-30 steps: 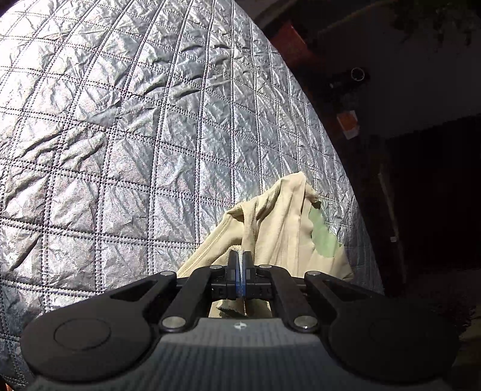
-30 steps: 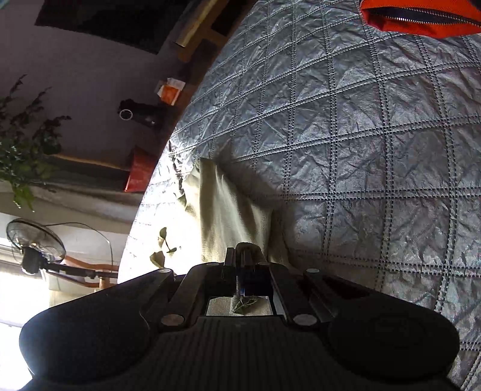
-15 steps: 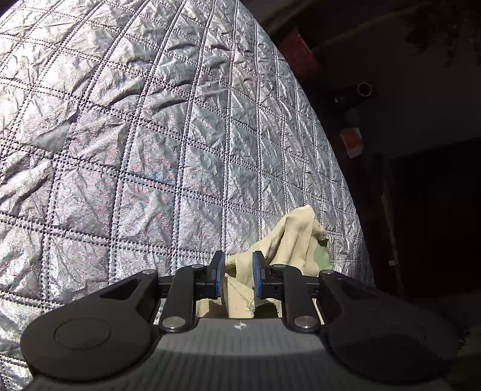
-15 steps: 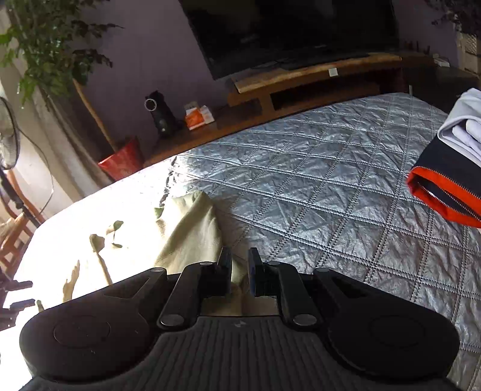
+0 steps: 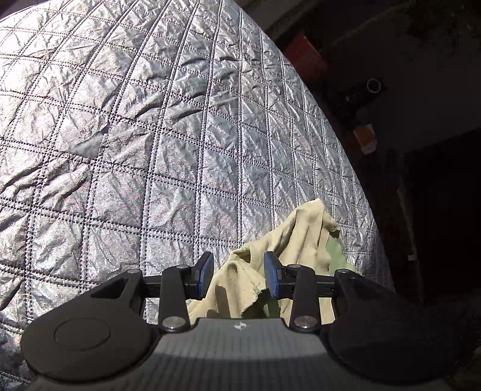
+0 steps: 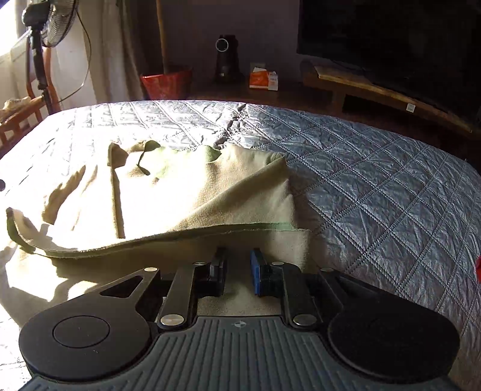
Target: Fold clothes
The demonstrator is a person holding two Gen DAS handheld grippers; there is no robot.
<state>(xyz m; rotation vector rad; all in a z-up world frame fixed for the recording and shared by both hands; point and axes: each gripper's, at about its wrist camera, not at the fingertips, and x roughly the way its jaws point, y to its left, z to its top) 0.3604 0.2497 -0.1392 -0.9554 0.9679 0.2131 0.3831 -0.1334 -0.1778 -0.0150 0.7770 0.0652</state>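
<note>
Fingers (image 5: 205, 272) of the left gripper (image 5: 239, 275), black with blue pads, stand well apart with nothing clamped; a rumpled fold of the beige-olive soft fabric garment (image 5: 300, 240) rises in the gap between them without visible contact on either pad. Fingers (image 6: 258, 272) of the right gripper (image 6: 238, 270) are parted by a narrower gap and likewise hold nothing; flat garment (image 6: 186, 192) cloth lies beneath and just ahead of them.

In the left wrist view the garment bunches from 6 o'clock up toward 2 o'clock, near the edge of the silver-grey quilted bedspread (image 5: 135, 135), which fills the frame from 9 to 1 o'clock.

In the right wrist view the garment spreads from 12 round to 9 o'clock of the fingers, sunlit, one layer folded over another with a raw hem running across at 12 o'clock. The bedspread (image 6: 375, 180) extends to 3 o'clock.

Beyond the bed: a red woven basket (image 6: 166, 82) at 11 o'clock, a dark cylindrical device (image 6: 225, 57) and an orange-and-white box (image 6: 264, 78) at 12 o'clock, a wooden bench (image 6: 381, 90) under a dark screen (image 6: 390, 36) at 1 o'clock, and a standing fan (image 6: 49, 27) at 10 o'clock.
</note>
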